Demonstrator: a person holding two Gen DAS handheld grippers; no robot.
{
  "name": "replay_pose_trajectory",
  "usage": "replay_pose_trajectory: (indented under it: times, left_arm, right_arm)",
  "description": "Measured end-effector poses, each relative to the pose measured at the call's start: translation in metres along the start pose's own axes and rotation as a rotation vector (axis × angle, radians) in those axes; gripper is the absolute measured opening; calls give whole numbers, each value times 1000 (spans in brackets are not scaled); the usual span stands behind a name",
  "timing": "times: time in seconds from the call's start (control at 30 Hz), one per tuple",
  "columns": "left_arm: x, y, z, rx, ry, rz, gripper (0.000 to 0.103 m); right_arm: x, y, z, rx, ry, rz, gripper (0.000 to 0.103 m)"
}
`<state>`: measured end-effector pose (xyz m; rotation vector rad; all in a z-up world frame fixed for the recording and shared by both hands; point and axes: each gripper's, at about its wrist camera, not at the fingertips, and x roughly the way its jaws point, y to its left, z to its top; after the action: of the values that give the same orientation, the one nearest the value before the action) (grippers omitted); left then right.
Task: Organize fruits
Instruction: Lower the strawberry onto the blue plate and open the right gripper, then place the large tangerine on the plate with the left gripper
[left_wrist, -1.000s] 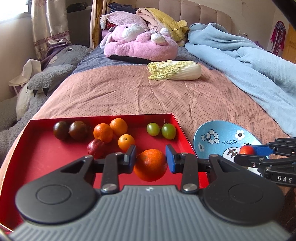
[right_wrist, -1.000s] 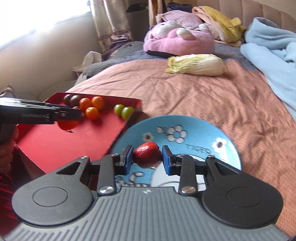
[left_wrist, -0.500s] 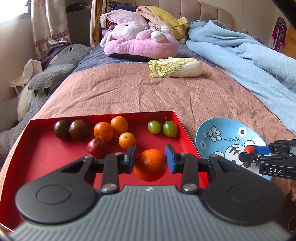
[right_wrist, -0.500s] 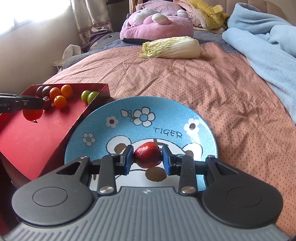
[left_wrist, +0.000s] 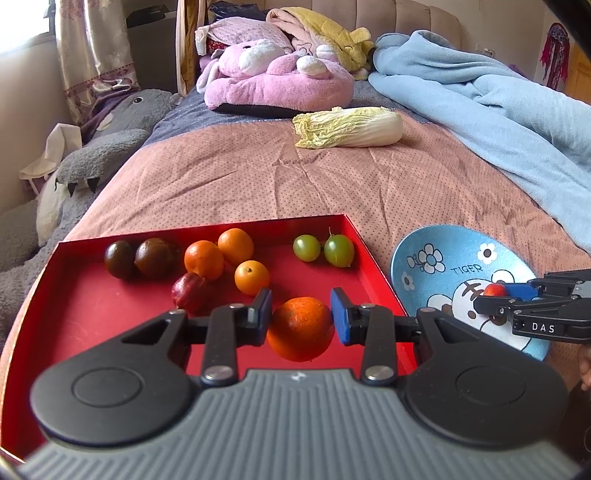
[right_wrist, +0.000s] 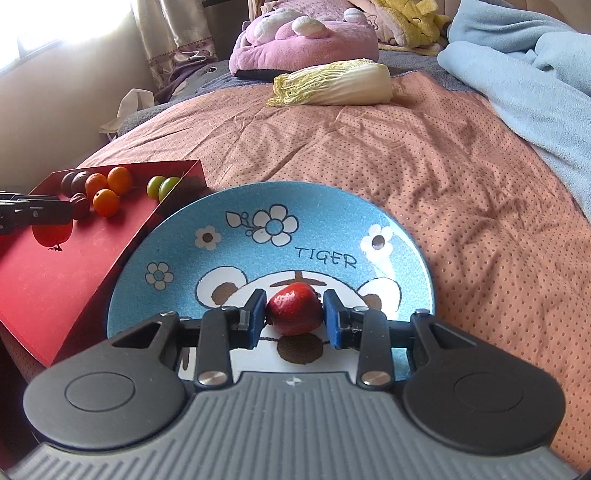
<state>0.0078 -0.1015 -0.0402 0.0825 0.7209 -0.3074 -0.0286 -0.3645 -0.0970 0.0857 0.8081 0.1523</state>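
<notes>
Here, in the left wrist view, the left gripper (left_wrist: 301, 315) was clamped on a large orange (left_wrist: 301, 328) above the near right part of the red tray (left_wrist: 92, 317), its blue pads pressed against the fruit's sides; along the tray's far edge lay two dark plums (left_wrist: 138, 258), three small oranges (left_wrist: 229, 254) near the middle and two green fruits (left_wrist: 325, 249) towards the far right corner, with a reddish plum (left_wrist: 189, 291) just in front of the oranges; the blue plate (left_wrist: 424, 266) sat on the bedspread (left_wrist: 258, 177) just beside the tray's right edge, and the right gripper (left_wrist: 496, 295) reached over it from the right with a small red fruit between its tips; a cabbage (left_wrist: 349, 127) lay farther up the bed. In the right wrist view, the right gripper (right_wrist: 294, 317) had its pads around a red strawberry-like fruit (right_wrist: 294, 308) low over the middle of the plate (right_wrist: 221, 266); whether the pads pressed it or stood just clear I could not tell; the tray (right_wrist: 55, 273) lay at the left, touching the plate's rim.
</notes>
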Motion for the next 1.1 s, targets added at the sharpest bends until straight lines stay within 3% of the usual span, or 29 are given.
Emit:
replay_pose_trajectory:
  times: [0.07,0.13,0.23,0.4,0.67,0.87,1.1]
  left_arm:
    - [0,-1,0,6,-1,1,38]
    - [0,-2,0,6,-1,2,38]
    - [0,-1,1,3,-4,4,38]
    - [0,-2,2,13,-8,10,38]
    - [-3,-13,7,61,-16,-4,38]
    - [0,-37,16,45,-18,-67,38]
    - [13,-88,17,114,2,-166,38]
  right_arm:
    - [0,0,1,3,-1,14,46]
    - [-3,2,1,2,-10,20,63]
    - [-16,7,3,-11,-53,6,77]
    - [-42,25,4,-59,-99,60,82]
    - [-61,41,-11,-95,-85,123,87]
    - [-60,34,-16,-83,-64,105,88]
    - [-59,27,-18,-96,-46,76,90]
